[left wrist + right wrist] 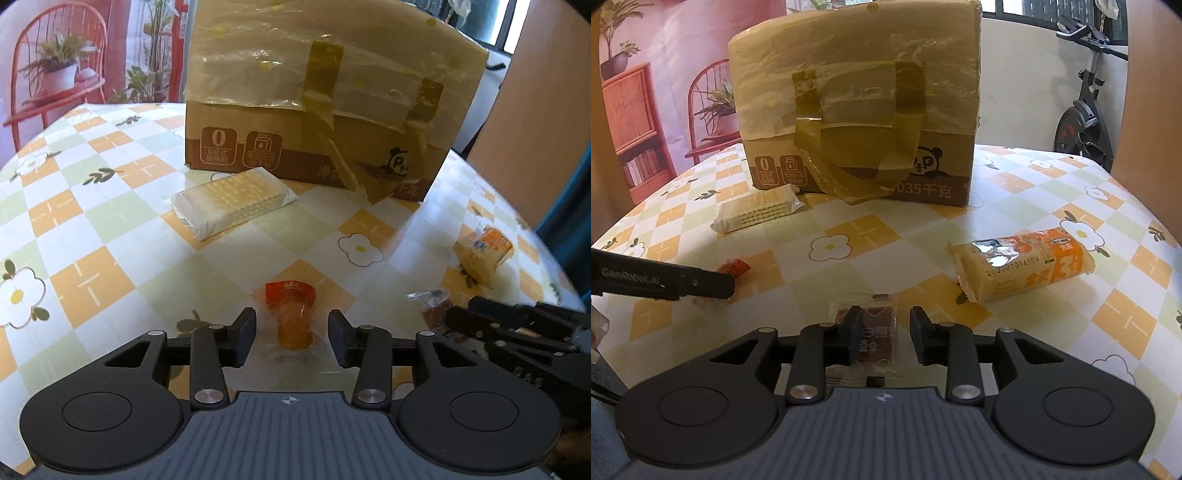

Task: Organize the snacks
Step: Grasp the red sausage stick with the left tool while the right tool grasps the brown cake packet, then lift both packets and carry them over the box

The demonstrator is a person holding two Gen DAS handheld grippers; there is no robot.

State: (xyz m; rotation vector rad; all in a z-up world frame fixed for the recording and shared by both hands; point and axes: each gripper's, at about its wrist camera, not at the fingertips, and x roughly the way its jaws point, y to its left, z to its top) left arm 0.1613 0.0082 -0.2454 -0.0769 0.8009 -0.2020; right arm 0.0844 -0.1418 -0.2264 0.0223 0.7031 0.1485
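Observation:
My left gripper (291,338) is open, its fingers on either side of a small orange jelly snack with a red top (293,317) lying on the table. My right gripper (884,338) is open around a small brown snack in a clear wrapper (875,336). A pack of pale wafer biscuits (232,199) lies in front of a taped cardboard box (325,96); both show in the right wrist view, the biscuits (757,212) and the box (860,107). An orange and yellow cracker pack (1019,266) lies to the right; it also shows in the left wrist view (480,254).
The table has a checked flower-print cloth (92,206). The left gripper's arm (661,282) shows at the left of the right wrist view, the right gripper (517,332) at the right of the left wrist view. An exercise bike (1082,110) stands beyond the table.

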